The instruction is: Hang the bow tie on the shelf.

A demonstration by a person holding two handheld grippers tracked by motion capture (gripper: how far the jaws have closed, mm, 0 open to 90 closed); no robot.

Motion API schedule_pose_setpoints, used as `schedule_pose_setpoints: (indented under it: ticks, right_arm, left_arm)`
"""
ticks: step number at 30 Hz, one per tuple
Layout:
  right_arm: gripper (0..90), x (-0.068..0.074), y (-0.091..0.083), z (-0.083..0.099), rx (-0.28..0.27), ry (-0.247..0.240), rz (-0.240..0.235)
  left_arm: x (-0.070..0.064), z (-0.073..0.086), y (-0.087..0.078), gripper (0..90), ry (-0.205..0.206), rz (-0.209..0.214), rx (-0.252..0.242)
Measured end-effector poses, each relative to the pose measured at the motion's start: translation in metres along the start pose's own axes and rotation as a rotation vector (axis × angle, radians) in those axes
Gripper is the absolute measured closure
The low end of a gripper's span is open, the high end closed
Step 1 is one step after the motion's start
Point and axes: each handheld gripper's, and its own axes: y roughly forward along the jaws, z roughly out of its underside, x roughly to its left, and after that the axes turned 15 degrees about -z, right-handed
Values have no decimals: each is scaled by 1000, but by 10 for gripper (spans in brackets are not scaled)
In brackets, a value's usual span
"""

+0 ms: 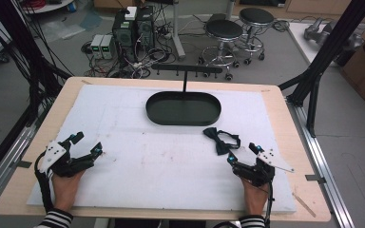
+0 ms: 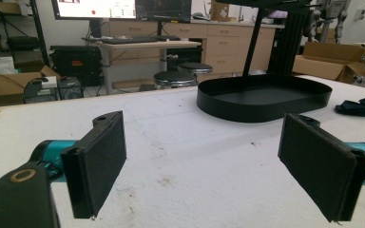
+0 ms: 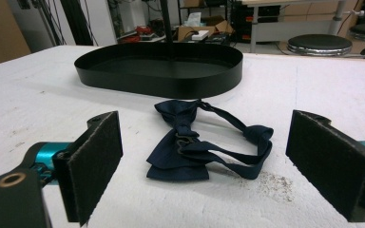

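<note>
A dark bow tie [image 1: 221,140] lies flat on the white mat [image 1: 161,161], toward the bench's right side, just in front of the black oval tray [image 1: 183,108] that sits near the far edge. The right gripper [image 1: 242,153] rests near the front right corner, jaws spread wide and empty, with the bow tie [image 3: 204,142] just ahead between them. The left gripper [image 1: 88,145] rests near the front left corner, jaws also spread, well apart from the bow tie.

Left gripper [image 2: 202,164] (jaws spread wide) faces the black tray [image 2: 218,102] on white mat [image 2: 180,166].
</note>
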Motion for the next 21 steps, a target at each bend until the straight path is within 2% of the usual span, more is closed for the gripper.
schedule_pose_setpoints:
  ticks: [10,14,21]
  right_arm:
    - [108,0,0,0,-1,13,-2]
    - [108,2,1,0,8,-19,7]
    - [108,1,0,0,5,-8,-1]
  left_arm:
    - [-1,0,1,166,2,-3,9]
    - [-1,0,1,161,7,0,7]
    - [-1,0,1,161,5,1,3]
